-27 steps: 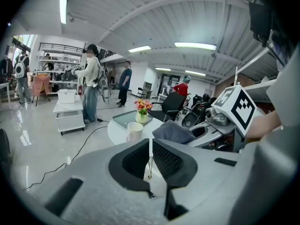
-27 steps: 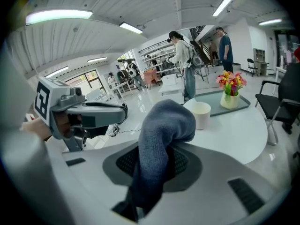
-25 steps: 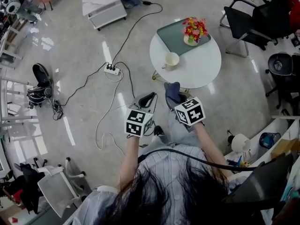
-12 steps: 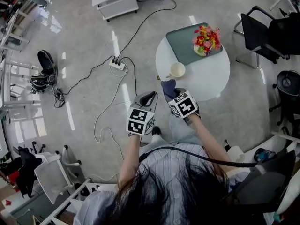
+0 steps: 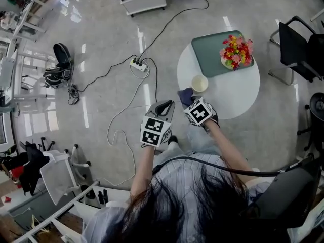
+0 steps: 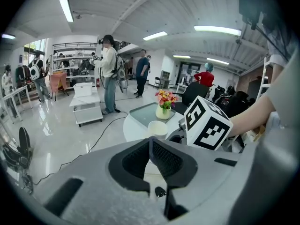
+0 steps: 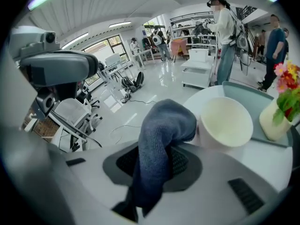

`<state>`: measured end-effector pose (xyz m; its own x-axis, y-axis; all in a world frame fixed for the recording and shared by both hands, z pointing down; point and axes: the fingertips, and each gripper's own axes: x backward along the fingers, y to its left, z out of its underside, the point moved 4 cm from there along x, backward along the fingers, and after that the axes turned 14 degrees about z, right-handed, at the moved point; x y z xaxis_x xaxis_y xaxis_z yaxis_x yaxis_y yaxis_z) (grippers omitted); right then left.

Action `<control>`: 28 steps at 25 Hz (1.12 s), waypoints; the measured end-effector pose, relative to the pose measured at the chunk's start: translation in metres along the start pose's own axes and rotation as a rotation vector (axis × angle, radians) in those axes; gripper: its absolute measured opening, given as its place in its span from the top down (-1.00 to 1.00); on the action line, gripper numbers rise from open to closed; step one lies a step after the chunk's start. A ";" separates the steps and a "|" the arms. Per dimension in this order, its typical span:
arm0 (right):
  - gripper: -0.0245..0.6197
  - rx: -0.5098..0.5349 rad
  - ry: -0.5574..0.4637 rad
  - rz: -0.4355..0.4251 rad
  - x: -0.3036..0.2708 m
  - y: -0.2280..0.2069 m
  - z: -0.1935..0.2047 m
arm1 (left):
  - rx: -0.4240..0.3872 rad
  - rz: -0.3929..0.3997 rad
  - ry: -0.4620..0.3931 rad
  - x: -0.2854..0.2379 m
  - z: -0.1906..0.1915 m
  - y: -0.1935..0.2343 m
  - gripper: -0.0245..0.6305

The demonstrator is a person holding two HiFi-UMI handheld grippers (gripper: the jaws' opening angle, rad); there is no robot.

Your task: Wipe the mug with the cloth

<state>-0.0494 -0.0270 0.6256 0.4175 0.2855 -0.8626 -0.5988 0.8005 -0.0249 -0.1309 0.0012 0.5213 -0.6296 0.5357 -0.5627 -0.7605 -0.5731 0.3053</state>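
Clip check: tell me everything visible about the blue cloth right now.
The dark blue, knitted-looking cloth is pinched in the right gripper, whose jaws are shut on its bunched middle. One end trails down behind the jaws. The other arches up and forward, drooping beside the cream mug's outer wall. Whether it touches the mug is unclear.

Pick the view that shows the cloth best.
Right gripper view: the cloth is close and large, clamped in the right tongs. Head view shows it small; the left gripper view doesn't show it clearly.
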 end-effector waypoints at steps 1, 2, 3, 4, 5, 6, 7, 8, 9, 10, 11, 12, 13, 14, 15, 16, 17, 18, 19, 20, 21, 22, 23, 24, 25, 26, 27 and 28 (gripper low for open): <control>0.61 0.000 0.008 -0.005 -0.004 -0.003 0.003 | 0.003 -0.003 0.006 -0.002 0.000 0.001 0.82; 0.61 -0.001 0.015 -0.012 -0.008 -0.005 0.007 | 0.005 -0.004 0.011 -0.005 0.000 0.003 0.82; 0.61 -0.002 0.018 -0.018 -0.010 -0.007 0.010 | 0.008 -0.005 0.016 -0.008 0.001 0.004 0.82; 0.61 -0.004 0.021 -0.024 -0.011 -0.009 0.013 | 0.010 -0.004 0.023 -0.012 0.002 0.004 0.82; 0.61 -0.009 0.024 -0.029 -0.011 -0.011 0.017 | 0.011 -0.002 0.029 -0.015 0.002 0.004 0.82; 0.61 -0.014 0.026 -0.033 -0.010 -0.013 0.020 | 0.010 0.002 0.035 -0.019 0.002 0.004 0.82; 0.61 -0.018 0.027 -0.037 -0.009 -0.015 0.022 | 0.008 0.007 0.040 -0.023 0.000 0.003 0.82; 0.61 -0.022 0.026 -0.039 -0.007 -0.018 0.025 | 0.004 0.012 0.046 -0.027 -0.001 0.001 0.82; 0.61 -0.027 0.026 -0.041 -0.007 -0.021 0.027 | -0.001 0.018 0.051 -0.031 -0.003 0.000 0.82; 0.61 -0.032 0.028 -0.041 -0.006 -0.024 0.029 | -0.007 0.025 0.057 -0.035 -0.005 -0.002 0.82; 0.61 -0.035 0.031 -0.040 -0.006 -0.026 0.032 | -0.015 0.031 0.062 -0.038 -0.006 -0.003 0.82; 0.61 -0.037 0.035 -0.038 -0.006 -0.029 0.035 | -0.022 0.036 0.068 -0.041 -0.007 -0.005 0.82; 0.61 -0.036 0.040 -0.033 -0.006 -0.031 0.038 | -0.030 0.040 0.074 -0.044 -0.007 -0.006 0.82; 0.61 -0.032 0.044 -0.028 -0.005 -0.033 0.040 | -0.038 0.043 0.080 -0.045 -0.007 -0.008 0.82; 0.61 -0.027 0.047 -0.023 -0.004 -0.034 0.043 | -0.045 0.046 0.084 -0.047 -0.008 -0.010 0.82; 0.61 -0.021 0.046 -0.020 -0.001 -0.036 0.044 | -0.052 0.051 0.086 -0.049 -0.008 -0.012 0.82; 0.61 -0.016 0.045 -0.018 0.002 -0.038 0.045 | -0.056 0.056 0.089 -0.051 -0.009 -0.015 0.82; 0.61 -0.012 0.043 -0.018 0.004 -0.040 0.046 | -0.061 0.063 0.093 -0.054 -0.010 -0.017 0.82; 0.61 -0.011 0.043 -0.018 0.005 -0.043 0.048 | -0.069 0.069 0.100 -0.057 -0.010 -0.020 0.82; 0.61 -0.010 0.044 -0.019 0.005 -0.045 0.052 | -0.081 0.074 0.110 -0.061 -0.009 -0.022 0.82; 0.61 -0.010 0.045 -0.019 0.005 -0.047 0.055 | -0.096 0.080 0.122 -0.064 -0.008 -0.025 0.82; 0.61 -0.010 0.048 -0.018 0.005 -0.049 0.058 | -0.110 0.085 0.136 -0.068 -0.007 -0.026 0.81; 0.61 -0.008 0.050 -0.016 0.005 -0.051 0.060 | -0.120 0.089 0.150 -0.072 -0.004 -0.027 0.81; 0.61 -0.004 0.050 -0.015 0.006 -0.054 0.061 | -0.125 0.092 0.162 -0.076 -0.002 -0.027 0.81; 0.61 0.001 0.052 -0.015 0.007 -0.056 0.062 | -0.129 0.096 0.168 -0.081 -0.001 -0.028 0.81; 0.61 0.006 0.054 -0.015 0.008 -0.058 0.064 | -0.135 0.102 0.169 -0.085 -0.001 -0.028 0.81; 0.61 0.010 0.056 -0.016 0.010 -0.059 0.066 | -0.141 0.106 0.169 -0.089 -0.003 -0.029 0.81; 0.61 0.012 0.057 -0.015 0.012 -0.060 0.068 | -0.147 0.109 0.172 -0.092 -0.004 -0.030 0.81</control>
<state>0.0380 -0.0357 0.6507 0.3869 0.2431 -0.8895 -0.5841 0.8111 -0.0324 -0.0498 -0.0333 0.5608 -0.6610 0.3595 -0.6587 -0.6501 -0.7128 0.2633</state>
